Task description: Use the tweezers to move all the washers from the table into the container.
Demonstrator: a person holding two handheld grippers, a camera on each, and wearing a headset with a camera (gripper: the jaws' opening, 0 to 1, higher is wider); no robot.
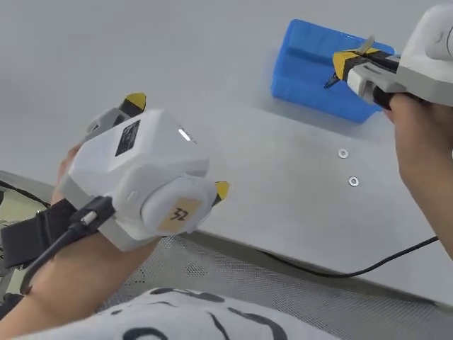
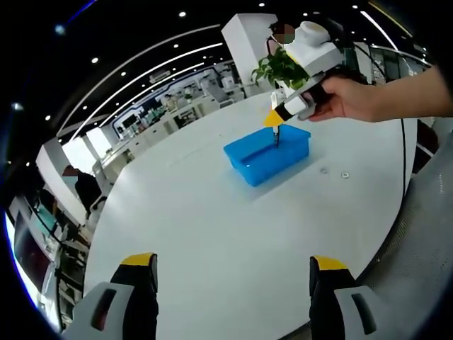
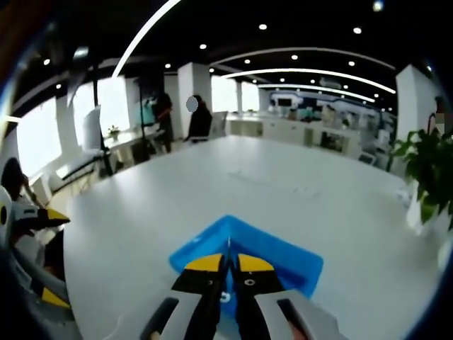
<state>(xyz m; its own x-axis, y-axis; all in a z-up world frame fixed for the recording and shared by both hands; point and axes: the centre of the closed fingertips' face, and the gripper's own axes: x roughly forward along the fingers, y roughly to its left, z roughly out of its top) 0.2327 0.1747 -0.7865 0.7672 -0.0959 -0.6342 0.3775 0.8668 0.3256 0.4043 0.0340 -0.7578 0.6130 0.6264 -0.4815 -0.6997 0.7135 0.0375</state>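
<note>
Nearest in the head view, low on the left, are the left tongs, held over the near edge of the white bench; their yellow-tipped jaws stand wide apart with nothing between them, and in the left gripper view the same two jaws rise with bare bench top between them; a black cable trails below the bench's near edge; further right and further back on the bench sits the blue container, a shallow rectangular tray; the right tongs hang above its right part, held by the person's right hand, which comes in from the right; their jaws are pressed together on the tweezers, whose dark tip points down toward the container; in the left gripper view that tip reaches down between the container's walls, though whether it touches the floor or carries anything is too small to tell; in the right gripper view the two jaws lie almost touching, with the container straight ahead below them; two washers lie flat on the bench in front of the container toward its right end, near each other but apart, and clear of its wall; a potted plant stands beyond the right tongs in the left gripper view.
</note>
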